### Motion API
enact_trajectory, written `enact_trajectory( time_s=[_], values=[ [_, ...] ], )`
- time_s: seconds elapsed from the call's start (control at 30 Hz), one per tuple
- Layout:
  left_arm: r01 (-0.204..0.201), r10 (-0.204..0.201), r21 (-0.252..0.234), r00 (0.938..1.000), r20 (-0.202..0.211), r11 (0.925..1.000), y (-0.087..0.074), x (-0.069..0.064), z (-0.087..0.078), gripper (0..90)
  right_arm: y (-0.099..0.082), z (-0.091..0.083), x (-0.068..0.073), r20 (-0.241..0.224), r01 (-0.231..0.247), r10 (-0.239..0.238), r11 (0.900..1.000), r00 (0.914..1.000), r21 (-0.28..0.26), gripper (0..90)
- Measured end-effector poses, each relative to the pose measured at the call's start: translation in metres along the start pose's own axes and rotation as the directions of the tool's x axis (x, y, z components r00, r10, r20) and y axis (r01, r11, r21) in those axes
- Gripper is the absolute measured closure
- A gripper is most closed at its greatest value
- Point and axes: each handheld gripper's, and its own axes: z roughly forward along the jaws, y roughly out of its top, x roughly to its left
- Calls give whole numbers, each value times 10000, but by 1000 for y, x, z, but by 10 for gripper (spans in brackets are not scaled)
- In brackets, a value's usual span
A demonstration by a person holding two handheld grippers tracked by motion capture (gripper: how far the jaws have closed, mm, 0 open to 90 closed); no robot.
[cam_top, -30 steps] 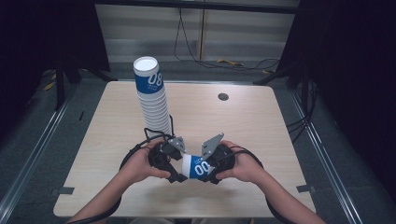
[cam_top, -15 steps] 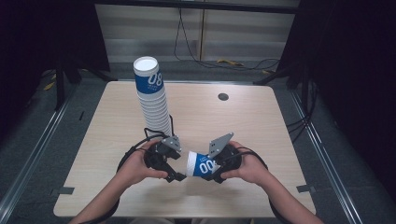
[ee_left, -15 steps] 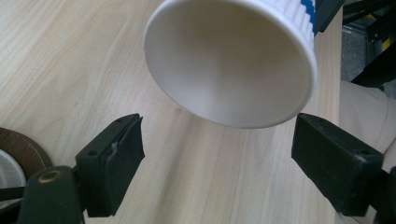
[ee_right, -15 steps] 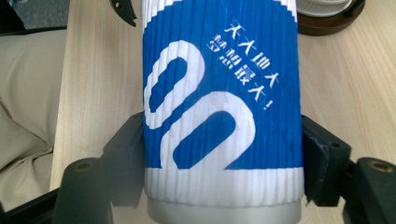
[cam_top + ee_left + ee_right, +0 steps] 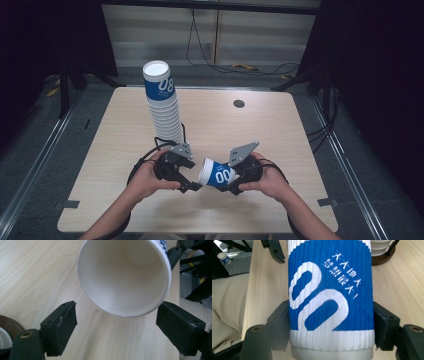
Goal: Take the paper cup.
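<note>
Between the 2 tools, cup (image 5: 217,174) clamped sideways in R tool (image 5: 231,183); L tool (image 5: 191,186) open at rim.

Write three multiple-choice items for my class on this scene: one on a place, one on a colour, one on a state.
1. Where does the stack of cups stand?
A. on the table
B. on the floor
C. in a hand

2. What colour is the held cup?
A. red and white
B. blue and white
C. green

3. How is the right gripper?
A. open and apart
B. shut on the cup
C. lying on the table

Answers: A, the stack rises from the tabletop; B, a blue band with white figures; B, both jaws press the cup's sides.
</note>
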Motion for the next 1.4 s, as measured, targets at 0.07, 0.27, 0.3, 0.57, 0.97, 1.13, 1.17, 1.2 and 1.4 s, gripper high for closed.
enact_trajectory(
  time_s=[0.07,0.27,0.3,0.57,0.97,1.13,1.17,1.2,1.4],
  values=[
    [101,-100,-193,9999,41,9998,1,0,1,166,0,0,0,-42,-87,87,9999,10000,-111,285],
    [172,-171,-477,9999,27,9987,2,1,0,165,-1,-2,0,-19,-161,161,9991,9999,-380,285],
    [229,-226,-538,9997,59,9983,3,1,0,165,-1,-3,0,7,-242,242,9986,9997,-460,285],
    [115,-104,-773,9998,149,9969,6,0,2,157,-3,-3,0,-38,-269,267,9981,9996,-558,285],
    [-506,537,-1091,9982,261,9927,4,5,5,138,-2,-1,-1,-220,-245,231,9975,9995,-659,287],
    [-786,817,-1198,9964,214,9897,7,3,7,114,-1,-1,-2,-299,-259,237,9969,9993,-749,287],
    [-920,952,-1220,9953,203,9883,8,3,8,114,-1,-1,-2,-303,-257,235,9969,9993,-740,287],
    [-1063,1089,-1144,9939,172,9877,8,3,8,114,-1,-1,-1,-317,-249,226,9969,9992,-741,288],
    [-1053,1096,-1234,9936,285,9868,12,0,10,124,-2,0,-1,-321,-272,246,9962,9992,-828,288]
  ],
)
